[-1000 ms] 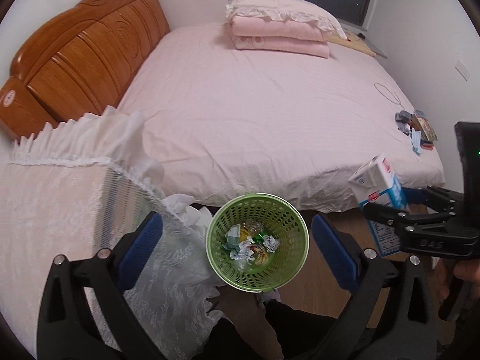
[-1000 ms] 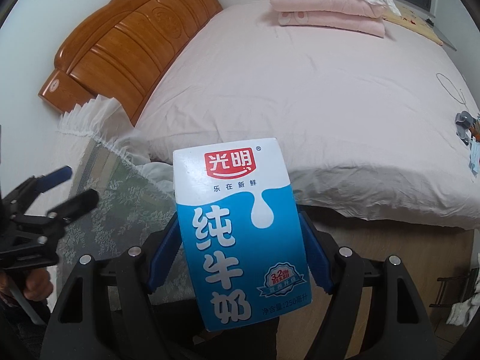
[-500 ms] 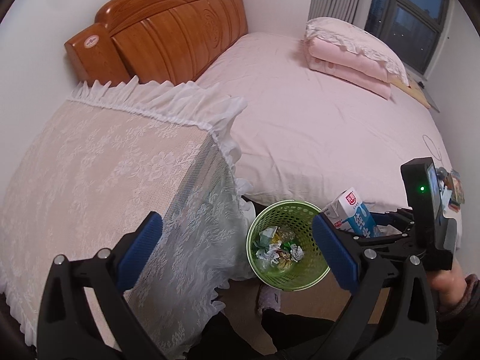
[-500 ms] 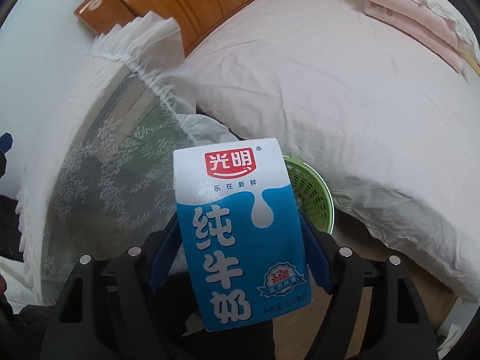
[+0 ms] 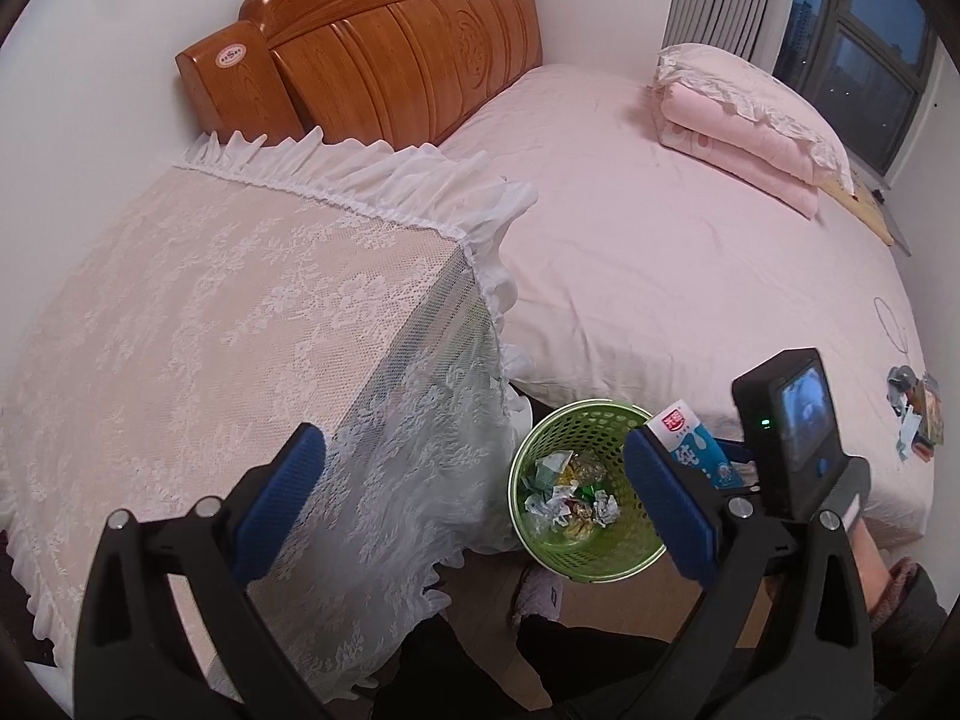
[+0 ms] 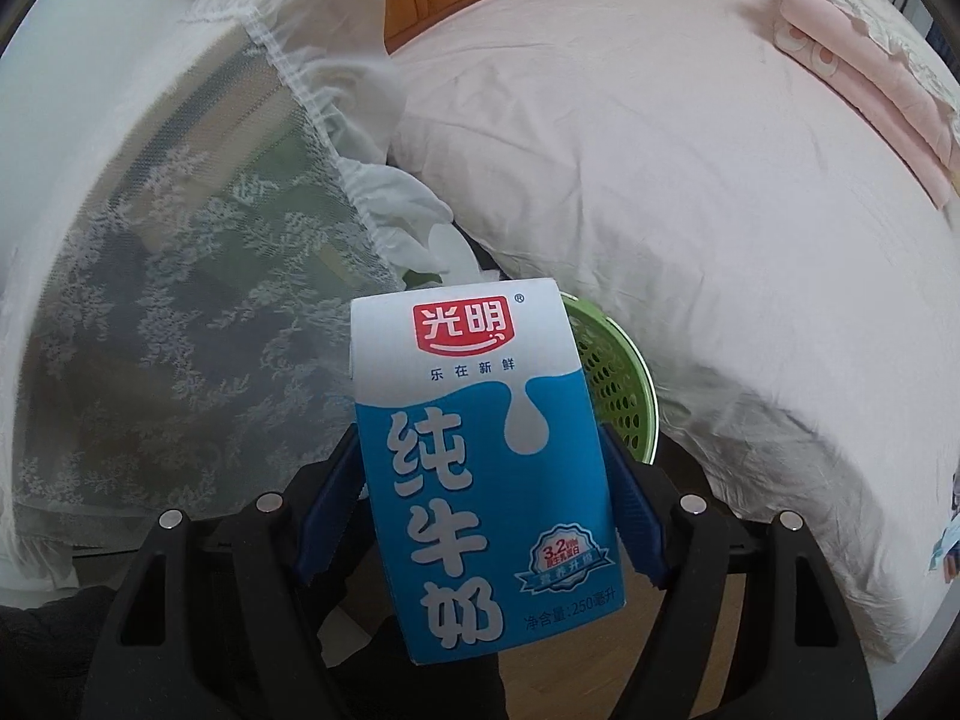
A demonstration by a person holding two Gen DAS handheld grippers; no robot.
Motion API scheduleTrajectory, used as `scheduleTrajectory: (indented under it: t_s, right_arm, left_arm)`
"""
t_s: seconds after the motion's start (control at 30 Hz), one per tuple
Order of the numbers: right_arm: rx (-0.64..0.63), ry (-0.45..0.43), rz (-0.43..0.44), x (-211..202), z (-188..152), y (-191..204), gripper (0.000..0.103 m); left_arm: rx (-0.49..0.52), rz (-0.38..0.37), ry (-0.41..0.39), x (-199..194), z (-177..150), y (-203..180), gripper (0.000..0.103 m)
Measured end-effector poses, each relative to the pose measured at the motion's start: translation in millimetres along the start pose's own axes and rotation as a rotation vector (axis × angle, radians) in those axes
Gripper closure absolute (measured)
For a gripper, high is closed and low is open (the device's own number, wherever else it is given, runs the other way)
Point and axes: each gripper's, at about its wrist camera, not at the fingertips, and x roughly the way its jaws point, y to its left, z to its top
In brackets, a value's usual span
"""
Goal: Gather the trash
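A carved wooden headboard (image 5: 384, 42) stands against a white wall (image 5: 108, 42). The bed (image 5: 660, 252) wears a pink sheet (folded pink quilt (image 5: 738, 138) near the dark window (image 5: 864, 18)). Beside it, a lace-covered surface (image 5: 198, 324), possibly a nightstand; wooden floor (image 6: 708, 624) below

Even, soft indoor light in both views; no hard shadows. Window (image 5: 858, 30) shows dark blue dusk outside, so little daylight enters. Strong fisheye bending, black vignette at corners. Milk carton (image 6: 486, 468) sharp, print legible (right wrist view). Lace cloth (image 6: 180, 312) slightly smeared. Floor under bed (image 5: 660, 252) dim.
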Motion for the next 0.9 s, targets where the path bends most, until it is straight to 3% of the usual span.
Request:
scheduleTrajectory:
  t_s: [0.07, 0.23, 0.33, 0.5, 0.63, 0.9]
  right_arm:
    - [-0.013, 0.038, -0.012, 31.7, 2.5, 1.8, 0.027]
    - [-0.001, 0.125, -0.045, 91.3, 2.0, -5.5, 0.003]
    - [0.016, 0.199, -0.032, 116.2, -1.0, -11.2, 0.003]
    - [0.010, 0.229, -0.023, 126.1, -4.2, -16.2, 0.003]
    - [-0.013, 0.225, -0.030, 109.1, -2.1, -12.9, 0.003]
    - [-0.094, 0.020, 0.032, -7.9, 40.8, 25.8, 0.003]
  left_arm:
    - [-0.013, 0.015, 0.003, -0.1, -0.2, 1.7, 0.008]
    - [-0.058, 0.061, 0.015, 0.1, -2.9, 8.9, 0.008]
    - [-0.082, 0.088, 0.026, 1.1, -4.6, 15.5, 0.008]
    - [-0.109, 0.118, 0.038, 0.5, -7.4, 24.3, 0.008]
    - [-0.121, 0.133, 0.035, -1.7, -9.0, 33.7, 0.008]
    - [-0.175, 0.149, -0.006, -8.2, 2.2, 69.0, 0.008]
